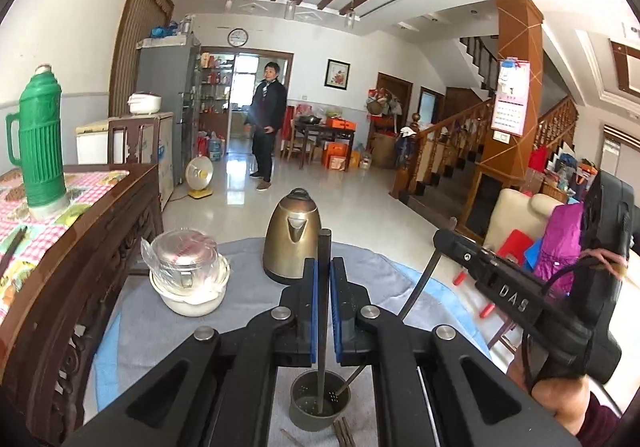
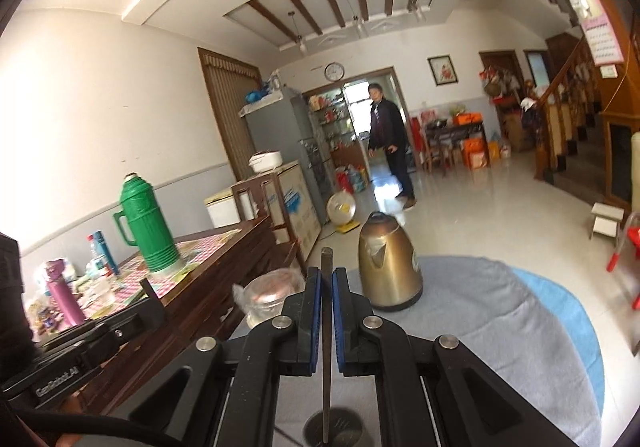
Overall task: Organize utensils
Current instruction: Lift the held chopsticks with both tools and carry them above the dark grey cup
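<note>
left gripper [image 1: 324,275] is clamped on a dark chopstick [image 1: 323,311], blue pads nearly touching on either side of it. the stick stands close to vertical: top end above the fingertips, lower end down inside the perforated metal holder [image 1: 320,403] on the grey cloth [image 1: 240,279]. so the long axis lines up with the cup mouth and the tip sits within the rim.

right gripper [image 2: 326,283] is also squeezed shut on a second chopstick [image 2: 327,327], same upright pose. in the right wrist view its tip hangs over the holder [image 2: 336,427], at or just inside the mouth; we can't tell the depth. in the left wrist view that stick [image 1: 424,279] runs slanted from the right gripper [image 1: 444,243] down toward the cup.

the relation that matters: both sticks point down into the one cup, which lies directly below both sets of jaws. neither hand is clearly nearer. our judgement: if release is next, keep the sticks plumb over the rim so they drop inside.

more chopsticks [image 1: 344,433] lie on the cloth just beside the cup base. the kettle [image 1: 292,243] and stacked bowls [image 1: 188,279] are well apart from the cup.
</note>
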The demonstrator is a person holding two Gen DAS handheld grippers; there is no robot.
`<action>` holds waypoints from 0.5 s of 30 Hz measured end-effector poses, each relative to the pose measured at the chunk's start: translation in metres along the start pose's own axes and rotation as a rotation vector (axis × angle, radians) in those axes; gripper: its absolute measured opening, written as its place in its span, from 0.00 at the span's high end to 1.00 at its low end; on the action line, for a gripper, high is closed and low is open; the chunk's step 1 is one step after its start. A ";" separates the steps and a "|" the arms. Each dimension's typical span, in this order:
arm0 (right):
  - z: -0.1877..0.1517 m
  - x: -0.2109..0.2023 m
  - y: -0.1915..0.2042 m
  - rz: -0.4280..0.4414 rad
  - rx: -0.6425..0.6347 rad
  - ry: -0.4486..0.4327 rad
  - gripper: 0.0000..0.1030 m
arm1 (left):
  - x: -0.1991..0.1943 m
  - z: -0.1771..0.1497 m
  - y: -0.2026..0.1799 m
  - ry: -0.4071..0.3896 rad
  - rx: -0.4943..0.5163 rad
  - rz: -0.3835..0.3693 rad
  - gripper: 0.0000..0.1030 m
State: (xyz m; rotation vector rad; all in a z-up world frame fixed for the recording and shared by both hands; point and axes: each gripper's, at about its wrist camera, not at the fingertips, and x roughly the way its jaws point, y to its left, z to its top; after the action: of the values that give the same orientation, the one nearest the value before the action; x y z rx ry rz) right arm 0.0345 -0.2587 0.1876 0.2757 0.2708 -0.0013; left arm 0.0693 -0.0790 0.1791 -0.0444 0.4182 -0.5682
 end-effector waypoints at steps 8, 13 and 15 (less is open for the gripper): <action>-0.038 0.043 -0.010 -0.049 -0.028 0.113 0.94 | 0.060 -0.048 0.017 0.125 -0.079 0.068 0.94; -0.061 0.054 -0.023 -0.043 -0.011 0.187 0.94 | 0.066 -0.058 0.018 0.129 -0.088 0.078 0.94; -0.069 0.056 -0.024 -0.036 -0.011 0.208 0.94 | 0.067 -0.061 0.019 0.131 -0.093 0.075 0.94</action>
State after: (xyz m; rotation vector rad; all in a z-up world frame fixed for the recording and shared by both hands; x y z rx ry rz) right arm 0.0691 -0.2609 0.1030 0.2605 0.4823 -0.0064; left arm 0.1063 -0.0939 0.0955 -0.0801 0.5717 -0.4795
